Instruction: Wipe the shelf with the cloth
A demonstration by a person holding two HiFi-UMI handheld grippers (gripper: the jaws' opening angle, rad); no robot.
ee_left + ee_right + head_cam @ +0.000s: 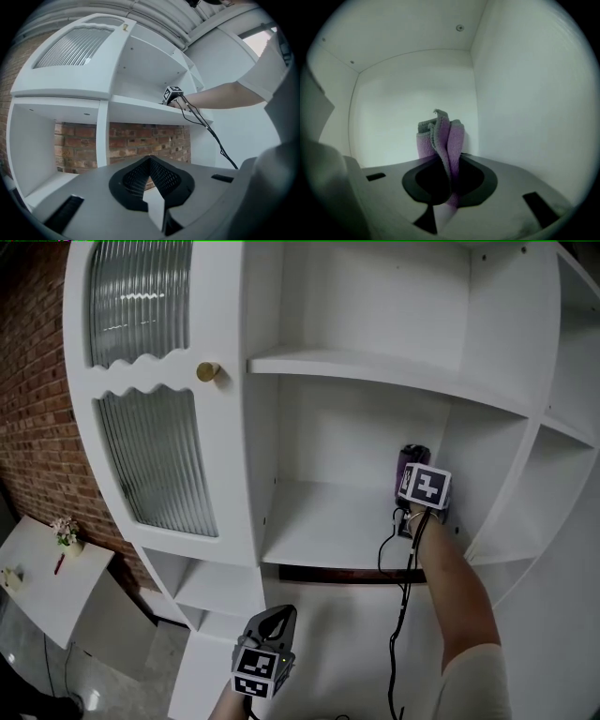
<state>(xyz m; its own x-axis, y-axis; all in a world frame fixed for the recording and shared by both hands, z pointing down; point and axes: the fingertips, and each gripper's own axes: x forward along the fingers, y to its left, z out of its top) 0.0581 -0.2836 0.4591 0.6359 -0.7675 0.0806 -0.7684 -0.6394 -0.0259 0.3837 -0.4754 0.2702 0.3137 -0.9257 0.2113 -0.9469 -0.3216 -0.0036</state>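
A folded purple cloth [412,458] [443,136] stands upright in the back right corner of the white shelf [319,532], close to the rear and right walls. My right gripper [412,474] [451,164] is shut on the cloth, which sticks up out of the jaws; whether it touches the walls I cannot tell. The right arm reaches into that compartment. My left gripper [276,615] [150,160] hangs low in front of the cabinet, below the shelf, shut with nothing in it. In the left gripper view the right gripper [171,93] shows far off on the shelf [140,110].
A cabinet door with ribbed glass and a brass knob [207,371] stands open at the left. Another shelf [375,368] lies above, and side compartments [562,484] to the right. A black cable [403,601] hangs from the right gripper. Brick wall [37,427] and a white table [42,577] at the left.
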